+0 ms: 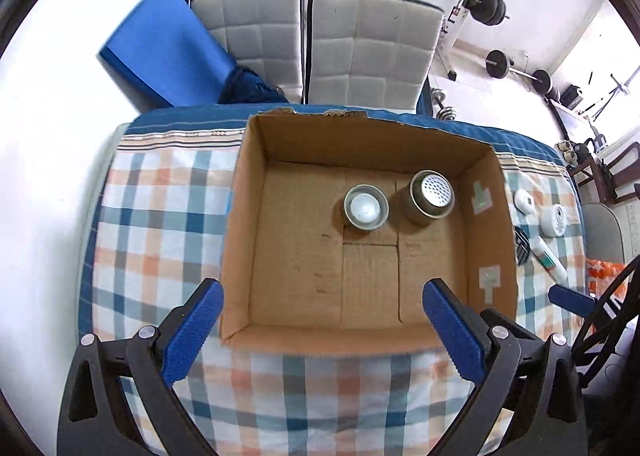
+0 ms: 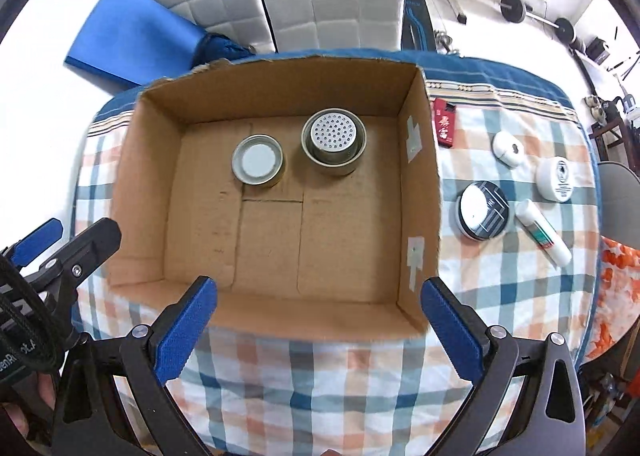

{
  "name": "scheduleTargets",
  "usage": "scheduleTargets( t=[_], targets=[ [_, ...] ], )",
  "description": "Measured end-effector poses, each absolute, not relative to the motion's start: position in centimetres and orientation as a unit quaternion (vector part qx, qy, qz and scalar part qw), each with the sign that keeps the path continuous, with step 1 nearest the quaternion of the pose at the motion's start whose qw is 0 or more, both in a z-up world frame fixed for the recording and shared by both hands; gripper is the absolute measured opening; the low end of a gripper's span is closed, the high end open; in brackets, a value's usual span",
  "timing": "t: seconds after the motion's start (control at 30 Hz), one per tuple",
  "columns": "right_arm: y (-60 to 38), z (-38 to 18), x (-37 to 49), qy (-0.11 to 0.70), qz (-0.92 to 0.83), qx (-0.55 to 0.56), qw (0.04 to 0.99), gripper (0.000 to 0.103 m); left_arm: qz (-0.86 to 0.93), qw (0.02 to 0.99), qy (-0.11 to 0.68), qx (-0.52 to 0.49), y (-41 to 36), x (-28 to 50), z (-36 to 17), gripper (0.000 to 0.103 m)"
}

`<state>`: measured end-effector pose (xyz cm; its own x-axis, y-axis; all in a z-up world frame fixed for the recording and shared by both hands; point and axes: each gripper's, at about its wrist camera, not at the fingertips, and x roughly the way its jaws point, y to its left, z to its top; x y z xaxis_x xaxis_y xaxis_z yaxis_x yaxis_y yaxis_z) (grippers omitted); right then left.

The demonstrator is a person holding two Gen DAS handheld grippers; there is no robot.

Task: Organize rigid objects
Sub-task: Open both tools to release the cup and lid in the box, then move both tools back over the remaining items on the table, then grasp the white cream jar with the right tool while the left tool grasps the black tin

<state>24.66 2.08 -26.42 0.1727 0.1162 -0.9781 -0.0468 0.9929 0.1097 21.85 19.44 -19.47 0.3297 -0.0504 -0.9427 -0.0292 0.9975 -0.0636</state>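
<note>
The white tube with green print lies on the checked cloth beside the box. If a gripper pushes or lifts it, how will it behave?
The white tube with green print looks round and lies on its side, so a sideways push would probably roll it. It seems smooth plastic, perhaps slippery between pads. Being slim, it is likely light.

Left gripper (image 1: 322, 294) points steeply down, jaws wide, nothing between the pads. Right gripper (image 2: 318, 292) likewise, empty. Fingers (image 2: 40, 388), probably the left hand's, at frame edge.
</note>
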Motion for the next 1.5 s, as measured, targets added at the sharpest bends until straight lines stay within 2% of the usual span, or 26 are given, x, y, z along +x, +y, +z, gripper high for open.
scheduleTargets(
  t=[0.3,0.57,0.73,0.93,1.1,1.27,1.5],
  targets=[
    [1.4,-22.8,19.5,0.631,0.084,0.049,0.77,0.103,-0.013,0.823,0.566,-0.05,18.7,18.1,-16.5,0.102],
    [-1.0,-20.6,17.9,0.611,0.099,0.065,0.783,0.103,-0.027,0.834,0.55,-0.049,15.6,17.8,-14.1,0.102],
    [-5.1,-19.0,18.8,0.598,0.087,0.081,0.792,0.103,-0.062,0.839,0.538,-0.05,10.2,20.3,-12.8,0.102],
    [-15.3,-18.0,21.8,0.59,0.026,0.095,0.802,0.103,-0.113,0.838,0.533,-0.023,0.5,25.5,-13.0,0.102],
    [-25.2,-20.7,25.5,0.602,-0.043,0.121,0.788,0.103,-0.131,0.815,0.564,-0.016,-7.0,30.8,-16.9,0.102],
    [-33.8,-27.0,29.4,0.634,-0.08,0.169,0.75,0.103,-0.11,0.776,0.62,-0.029,-12.0,35.4,-23.9,0.102],
    [-38.3,-35.3,32.0,0.677,-0.083,0.192,0.706,0.103,-0.091,0.691,0.717,-0.001,-15.5,37.3,-34.5,0.102]
  ],
)
